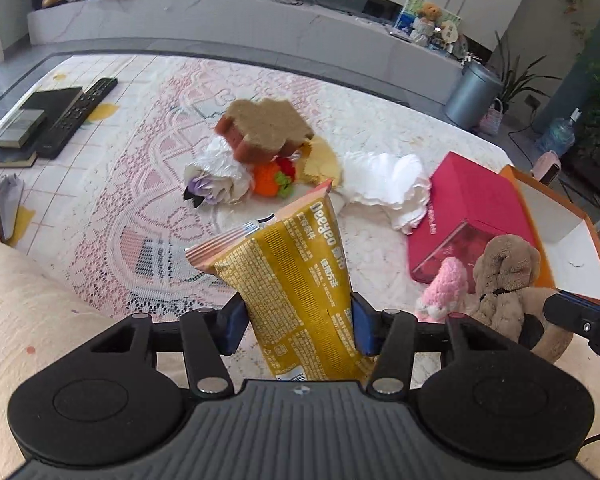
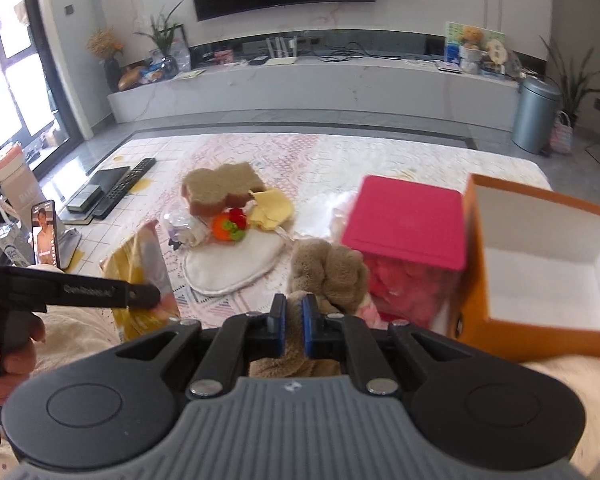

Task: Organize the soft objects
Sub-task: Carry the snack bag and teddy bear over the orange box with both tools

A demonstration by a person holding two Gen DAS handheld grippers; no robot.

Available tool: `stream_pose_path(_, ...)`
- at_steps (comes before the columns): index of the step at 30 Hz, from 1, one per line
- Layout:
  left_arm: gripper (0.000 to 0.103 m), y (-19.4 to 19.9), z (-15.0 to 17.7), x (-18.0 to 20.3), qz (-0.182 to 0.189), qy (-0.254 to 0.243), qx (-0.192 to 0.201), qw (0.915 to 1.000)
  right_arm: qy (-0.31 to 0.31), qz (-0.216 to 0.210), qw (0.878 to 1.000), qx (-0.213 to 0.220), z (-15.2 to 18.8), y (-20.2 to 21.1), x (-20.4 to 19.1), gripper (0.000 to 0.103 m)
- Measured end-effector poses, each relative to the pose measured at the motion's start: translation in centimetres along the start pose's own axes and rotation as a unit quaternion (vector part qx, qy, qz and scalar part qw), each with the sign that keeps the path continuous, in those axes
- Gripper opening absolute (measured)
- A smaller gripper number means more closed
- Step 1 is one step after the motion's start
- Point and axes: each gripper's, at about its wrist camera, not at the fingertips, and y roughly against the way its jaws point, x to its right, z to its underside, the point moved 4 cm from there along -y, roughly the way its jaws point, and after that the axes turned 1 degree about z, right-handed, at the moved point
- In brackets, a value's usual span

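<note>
My left gripper [image 1: 298,316] is shut on a yellow snack bag [image 1: 296,272], held upright above the lace tablecloth; the bag also shows in the right wrist view [image 2: 140,256]. My right gripper [image 2: 294,316] is shut on a brown plush toy [image 2: 328,268], which also shows in the left wrist view [image 1: 504,276] with a pink knitted toy [image 1: 444,288] beside it. A pile lies mid-table: a brown sponge [image 1: 264,128], an orange knitted toy [image 1: 272,178], a yellow cloth [image 1: 324,160], a white plastic bag [image 1: 216,172] and white ruffled fabric [image 1: 388,184].
A pink box [image 2: 408,220] and an open orange box [image 2: 540,264] stand at the right. Remote controls [image 1: 76,116], a black box [image 1: 44,104] and a phone [image 2: 44,232] sit at the left. A grey bin [image 2: 536,116] stands on the floor beyond.
</note>
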Motion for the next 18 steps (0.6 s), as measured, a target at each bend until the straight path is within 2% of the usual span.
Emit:
stream_pose_path(6, 0.06, 1.8, 0.4, 2.9, 0.027, -0.025, 0.017, 0.9992, -0.026, -0.001, 0.999, 0.029, 0.4, 3.2, 2.0, 0.006)
stream_pose_path(10, 0.06, 2.8, 0.3, 5.4, 0.052, -0.045, 0.027, 0.9972, -0.022, 0.009, 0.998, 0.054, 0.0, 5.2, 2.7, 0.006)
stream_pose_path(18, 0.06, 3.8, -1.6, 11.9, 0.097, -0.104, 0.046, 0.9887, -0.022, 0.031, 0.994, 0.098, -1.1, 8.3, 5.3, 0.006)
